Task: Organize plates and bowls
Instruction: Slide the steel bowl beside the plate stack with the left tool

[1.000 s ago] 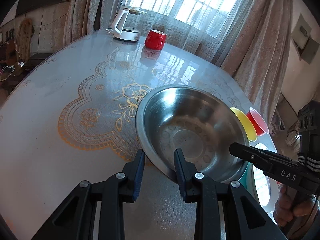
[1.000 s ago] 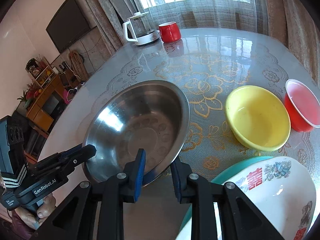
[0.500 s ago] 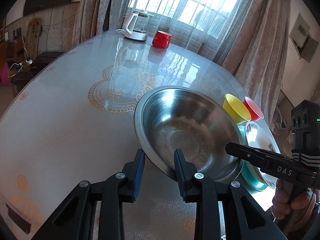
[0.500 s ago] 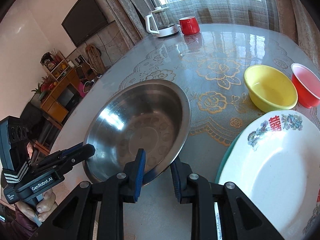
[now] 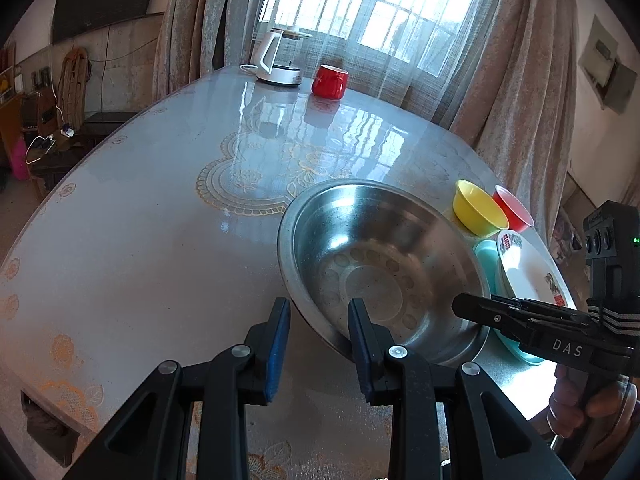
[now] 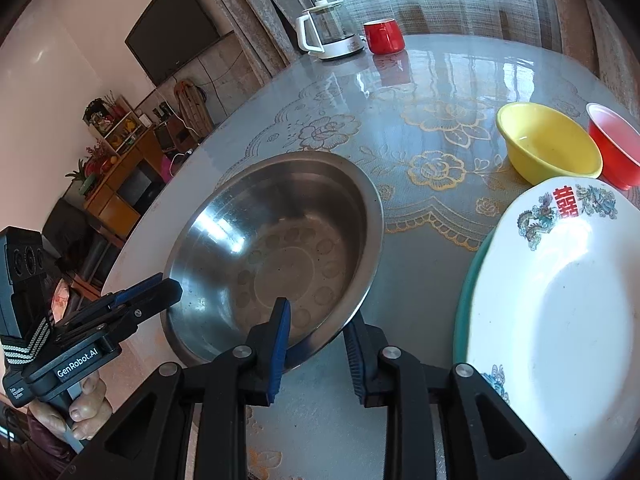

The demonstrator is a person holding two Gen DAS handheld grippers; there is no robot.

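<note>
A large steel bowl (image 5: 380,264) (image 6: 280,240) hangs above the table, held by both grippers. My left gripper (image 5: 318,316) is shut on its near left rim; it also shows in the right wrist view (image 6: 160,292). My right gripper (image 6: 316,324) is shut on the near right rim; it also shows in the left wrist view (image 5: 468,306). A white patterned plate (image 6: 560,300) (image 5: 528,272) lies on a teal plate (image 6: 466,292) (image 5: 486,252) to the right. A yellow bowl (image 6: 548,144) (image 5: 478,210) and a red bowl (image 6: 616,144) (image 5: 514,208) stand beyond them.
A glass kettle (image 5: 278,58) (image 6: 328,30) and a red mug (image 5: 330,80) (image 6: 384,36) stand at the table's far edge by the curtained window. The table (image 5: 140,220) has a glossy lace-patterned top. A TV and shelves lie left in the right wrist view.
Both grippers have lifted the steel bowl and pulled back toward the near edge. More of the table and the white plate now shows.
</note>
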